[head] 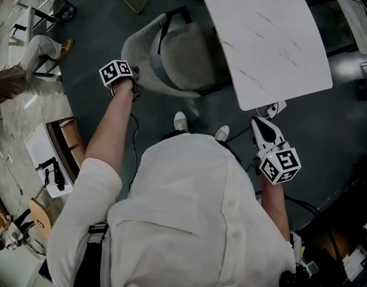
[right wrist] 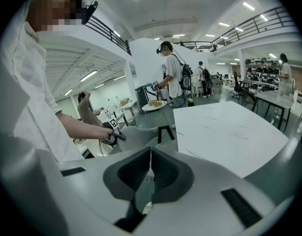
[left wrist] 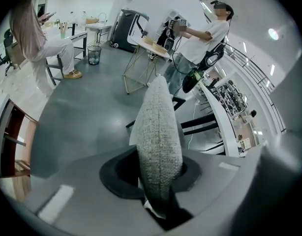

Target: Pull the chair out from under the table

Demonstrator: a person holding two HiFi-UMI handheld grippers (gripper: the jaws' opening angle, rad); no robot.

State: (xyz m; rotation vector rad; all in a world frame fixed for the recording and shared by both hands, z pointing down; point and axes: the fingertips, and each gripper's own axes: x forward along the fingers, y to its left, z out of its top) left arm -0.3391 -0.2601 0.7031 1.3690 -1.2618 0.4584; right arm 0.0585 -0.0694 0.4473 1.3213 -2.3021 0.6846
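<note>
The left arm reaches straight out ahead of the body, bare forearm stretched from a white sleeve, and the left gripper (head: pixel 137 85) meets the chair (head: pixel 183 55) at the top rim of its backrest. In the left gripper view the jaws pinch that rim: the rounded, nubbly grey edge (left wrist: pixel 159 132) rises upright out of the gap between them, with both pads pressed against its sides. The right arm hangs bent close to the person's side. The right gripper (head: pixel 259 123) points forward and somewhat down, its tips near the closest corner of the tabletop (head: pixel 273 34) (whether they touch it cannot be told). Its own view shows the jaws pressed together with nothing between them.

The chair is a one-piece tub shape covered in light grey woven fabric, with a curved backrest that wraps round a slightly darker seat, and thin black legs showing at the far side. It stands on the dark grey floor (head: pixel 112 17) at the left edge of the white, faintly veined tabletop. Its back is turned toward the person, and the right side of its seat is tucked just under the tabletop's edge. The person's two white shoes (head: pixel 180 122) stand just behind it.
</note>
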